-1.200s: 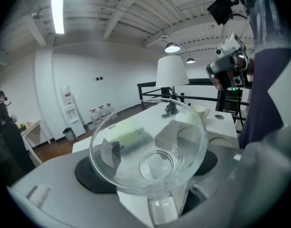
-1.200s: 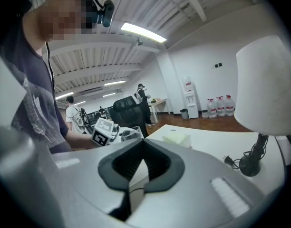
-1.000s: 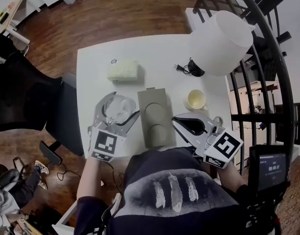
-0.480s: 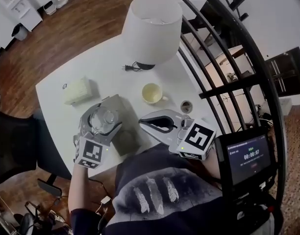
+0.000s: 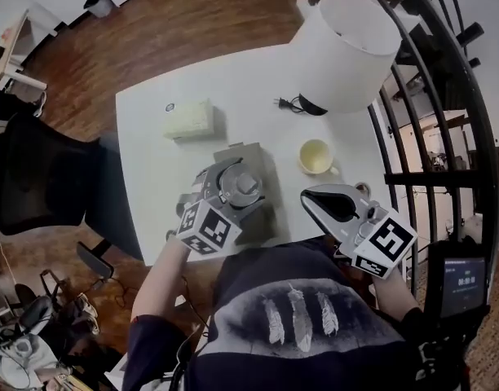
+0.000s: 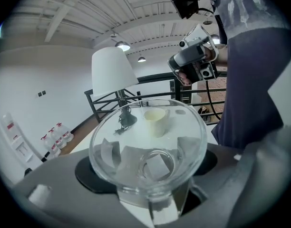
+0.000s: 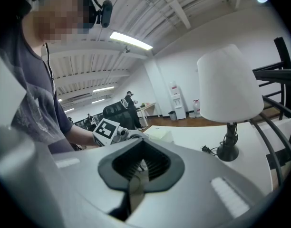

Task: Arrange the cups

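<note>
A: Left gripper [image 5: 233, 187] pinches the glass [image 5: 246, 184], now over the grey tray [image 5: 241, 155]; a second ago it hung left of it.
B: Right gripper [image 5: 315, 200] pressed together, empty. Yellow cup [image 5: 315, 155] stands on the desk [image 5: 152, 169] near the lamp [image 5: 347, 51]. Glass touching tray? Can't tell, the gripper covers it.

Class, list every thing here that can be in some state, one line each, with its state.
Left gripper, shut on the glass cup.
Right gripper, shut, empty.
Glass cup, held, empty.
Yellow cup, upright on the table, untouched.
Lamp plug, lying loose on the table.
</note>
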Available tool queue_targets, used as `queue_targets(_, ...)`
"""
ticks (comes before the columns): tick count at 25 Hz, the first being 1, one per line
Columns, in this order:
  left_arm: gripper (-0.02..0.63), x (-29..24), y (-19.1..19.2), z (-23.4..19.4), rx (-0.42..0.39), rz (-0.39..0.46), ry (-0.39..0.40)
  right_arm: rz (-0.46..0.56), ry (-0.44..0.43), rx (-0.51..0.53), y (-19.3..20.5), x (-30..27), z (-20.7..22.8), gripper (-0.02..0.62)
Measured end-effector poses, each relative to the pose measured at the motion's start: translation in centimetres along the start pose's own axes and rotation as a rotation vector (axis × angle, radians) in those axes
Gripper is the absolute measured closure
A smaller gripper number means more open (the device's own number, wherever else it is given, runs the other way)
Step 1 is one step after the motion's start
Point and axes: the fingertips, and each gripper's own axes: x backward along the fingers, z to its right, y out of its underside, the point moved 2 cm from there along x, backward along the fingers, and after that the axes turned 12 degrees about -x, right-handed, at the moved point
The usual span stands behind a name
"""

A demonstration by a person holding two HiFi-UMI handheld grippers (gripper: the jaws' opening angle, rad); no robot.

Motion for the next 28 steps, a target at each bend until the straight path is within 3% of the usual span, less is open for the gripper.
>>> queue_targets(12, 0.2, -1.7, 3.7, 1.1, -0.018, -0.053, 0.041, -0.031, -0.013, -0.003, 0.9, -2.0, 0.8, 0.592)
queue_targets(24, 0.188, -2.4, 3.7, 1.5, -0.083, -0.019, 0.052, -0.046, -0.014, 0.006, 1.3, -3.5, 0.8, 0.592)
queue_targets(28, 0.083, -1.9, 3.7, 1.3, -0.001, 0.001, 0.054, -0.044, -0.012, 0.011, 1.1, -3.6, 0.6, 0.592)
